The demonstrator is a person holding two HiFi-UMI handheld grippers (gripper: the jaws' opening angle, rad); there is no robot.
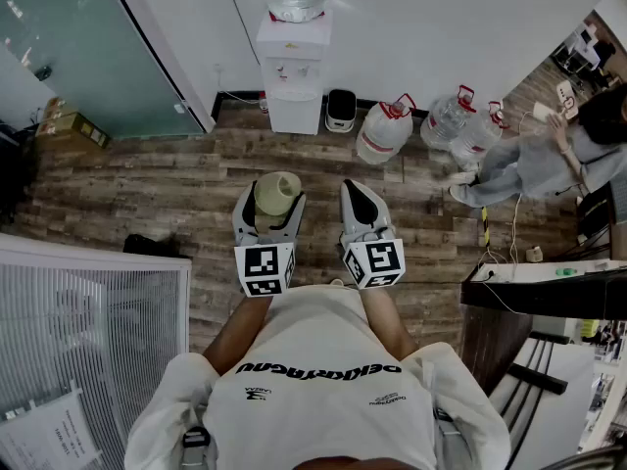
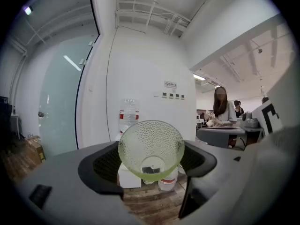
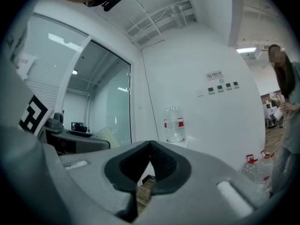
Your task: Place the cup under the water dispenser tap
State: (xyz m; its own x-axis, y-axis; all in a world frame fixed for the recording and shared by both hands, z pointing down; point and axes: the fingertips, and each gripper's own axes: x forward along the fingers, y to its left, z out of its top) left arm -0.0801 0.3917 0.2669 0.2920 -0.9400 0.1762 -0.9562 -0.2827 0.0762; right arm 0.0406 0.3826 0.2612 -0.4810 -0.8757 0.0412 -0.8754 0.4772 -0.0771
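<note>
A translucent green dimpled cup point(image 1: 277, 194) sits between the jaws of my left gripper point(image 1: 269, 211), held above the wooden floor. In the left gripper view the cup point(image 2: 151, 146) fills the space between the black pads point(image 2: 101, 165), and the left gripper point(image 2: 151, 159) is shut on it. The white water dispenser point(image 1: 293, 76) with a bottle on top stands against the far wall, straight ahead and some way off. Its bottle point(image 2: 127, 118) shows just behind the cup. My right gripper point(image 1: 360, 209) hangs beside the left, shut with nothing in it point(image 3: 149, 170). The dispenser's bottle point(image 3: 174, 124) also shows ahead of it.
Large water jugs point(image 1: 384, 130) point(image 1: 451, 117) stand on the floor right of the dispenser, with a small bin point(image 1: 340, 109) between. A seated person point(image 1: 549, 160) is at the far right beside a desk point(image 1: 549, 287). A glass partition point(image 1: 88, 47) and a cardboard box point(image 1: 73, 125) lie to the left.
</note>
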